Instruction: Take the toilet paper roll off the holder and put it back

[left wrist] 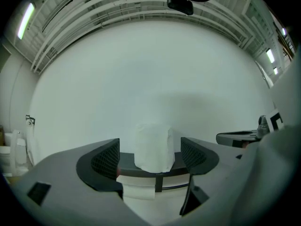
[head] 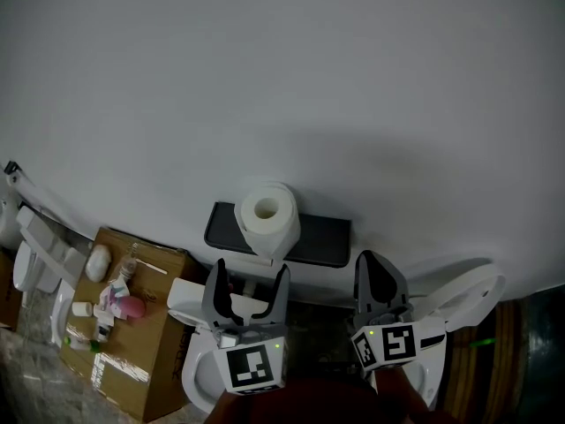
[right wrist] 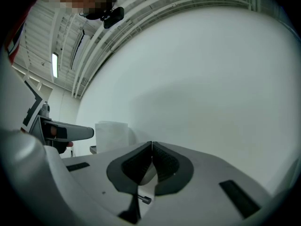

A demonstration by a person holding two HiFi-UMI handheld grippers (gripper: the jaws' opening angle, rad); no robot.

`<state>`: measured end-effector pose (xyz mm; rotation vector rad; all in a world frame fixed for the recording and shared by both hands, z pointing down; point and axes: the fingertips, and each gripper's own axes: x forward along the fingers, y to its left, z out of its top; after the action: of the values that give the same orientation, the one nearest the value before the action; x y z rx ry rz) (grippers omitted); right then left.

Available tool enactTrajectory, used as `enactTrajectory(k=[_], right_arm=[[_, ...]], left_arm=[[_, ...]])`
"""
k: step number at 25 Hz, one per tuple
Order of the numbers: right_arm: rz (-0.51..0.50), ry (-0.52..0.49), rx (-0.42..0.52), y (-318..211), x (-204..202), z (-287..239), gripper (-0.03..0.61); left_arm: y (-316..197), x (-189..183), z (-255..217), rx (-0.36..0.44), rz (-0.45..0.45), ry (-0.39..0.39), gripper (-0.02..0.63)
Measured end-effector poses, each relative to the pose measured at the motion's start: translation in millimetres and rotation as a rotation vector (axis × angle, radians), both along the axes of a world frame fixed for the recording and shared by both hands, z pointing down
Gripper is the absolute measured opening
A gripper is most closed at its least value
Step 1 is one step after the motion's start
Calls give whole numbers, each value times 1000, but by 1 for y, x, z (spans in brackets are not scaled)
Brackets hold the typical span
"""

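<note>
A white toilet paper roll stands upright on a black shelf-type holder fixed to the white wall. More white paper shows under that shelf. My left gripper is open just in front of the holder. In the left gripper view the roll stands beyond the gap between the jaws, untouched. My right gripper is shut and empty, to the right of the roll and level with the shelf's right end. The right gripper view has the roll off to its left.
A cardboard box with small bottles and toys on top stands at lower left. White toilet fixtures sit left, below the left gripper and at right. The plain white wall fills the upper view.
</note>
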<state>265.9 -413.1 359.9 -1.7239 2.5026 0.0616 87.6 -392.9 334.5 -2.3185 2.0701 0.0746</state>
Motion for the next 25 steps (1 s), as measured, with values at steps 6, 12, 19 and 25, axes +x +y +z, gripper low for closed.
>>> enactTrajectory(k=[6,12,19,25], right_arm=[[-9,-4,-10,5,-4,5,18],[-11,-1,-24,6,-4,10,18],[-26,6,-26,8,-7,10,18],[-34,9,-23,6,-9,8,18]], left_arm=[[8,-1,21,-41,-1,-11,426],[9,1,26,-60,9,6,425],[11,-9,28,-58,-68,0,161],[10,-13,26,-43,-85,21,16]])
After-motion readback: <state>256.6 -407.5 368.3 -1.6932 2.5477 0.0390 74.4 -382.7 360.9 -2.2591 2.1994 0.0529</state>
